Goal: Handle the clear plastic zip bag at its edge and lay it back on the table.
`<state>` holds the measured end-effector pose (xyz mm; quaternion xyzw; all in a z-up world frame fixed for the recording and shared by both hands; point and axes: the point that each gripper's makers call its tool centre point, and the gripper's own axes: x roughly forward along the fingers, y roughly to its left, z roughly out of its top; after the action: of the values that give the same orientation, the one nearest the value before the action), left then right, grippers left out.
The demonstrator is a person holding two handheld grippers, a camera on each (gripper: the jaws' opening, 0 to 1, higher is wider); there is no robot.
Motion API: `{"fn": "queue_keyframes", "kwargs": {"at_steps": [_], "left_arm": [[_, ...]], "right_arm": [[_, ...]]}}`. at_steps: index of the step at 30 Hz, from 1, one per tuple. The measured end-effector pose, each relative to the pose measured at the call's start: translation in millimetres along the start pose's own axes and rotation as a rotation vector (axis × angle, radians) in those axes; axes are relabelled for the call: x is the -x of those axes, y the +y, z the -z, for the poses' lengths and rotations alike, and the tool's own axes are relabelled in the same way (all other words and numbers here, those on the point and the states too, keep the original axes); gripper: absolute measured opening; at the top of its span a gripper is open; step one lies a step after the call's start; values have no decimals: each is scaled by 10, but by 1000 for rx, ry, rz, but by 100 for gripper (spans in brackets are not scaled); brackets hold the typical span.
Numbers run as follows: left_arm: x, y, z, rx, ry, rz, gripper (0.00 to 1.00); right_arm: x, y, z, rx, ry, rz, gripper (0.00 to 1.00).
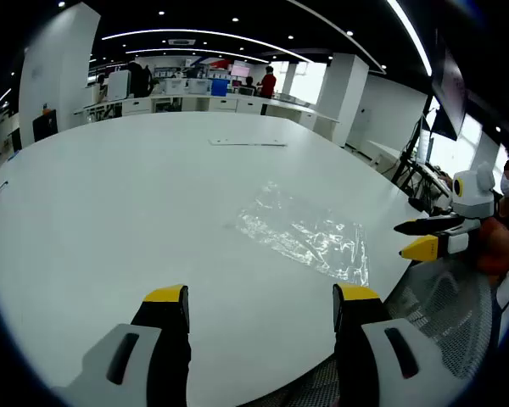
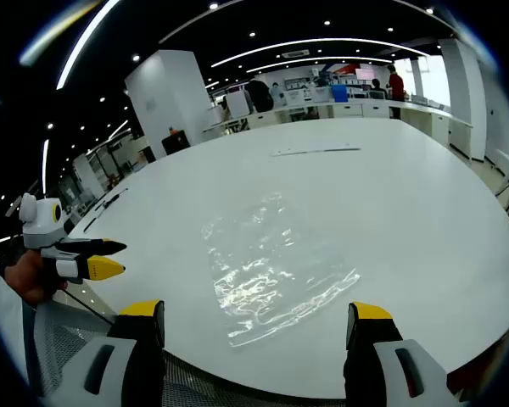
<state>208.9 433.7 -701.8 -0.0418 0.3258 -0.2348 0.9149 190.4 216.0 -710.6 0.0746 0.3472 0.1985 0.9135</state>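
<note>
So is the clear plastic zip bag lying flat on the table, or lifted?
Flat: the clear plastic zip bag lies spread, slightly crinkled, on the white round table; both grippers stand open and apart from it.

Both views are bright and evenly lit from overhead: curved light strips (image 1: 195,34) and small round ceiling spots (image 2: 263,34) run across a dark ceiling. Windows (image 1: 310,80) at about 1 o'clock in the left gripper view blow out to white. The white table (image 1: 136,195) reflects softly and shows scarcely any shadow. Glare glints off the creases of the clear plastic zip bag (image 2: 267,280). Fisheye bending curves straight lines toward the edges, and the far background looks perhaps slightly soft.
</note>
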Motion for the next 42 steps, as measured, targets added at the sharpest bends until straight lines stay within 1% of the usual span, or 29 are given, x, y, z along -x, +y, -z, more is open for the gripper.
{"fn": "queue_keyframes", "kwargs": {"at_steps": [42], "left_arm": [[-4,-5,7,4,2,5,67]], "right_arm": [[4,-13,6,5,8,5,87]]}}
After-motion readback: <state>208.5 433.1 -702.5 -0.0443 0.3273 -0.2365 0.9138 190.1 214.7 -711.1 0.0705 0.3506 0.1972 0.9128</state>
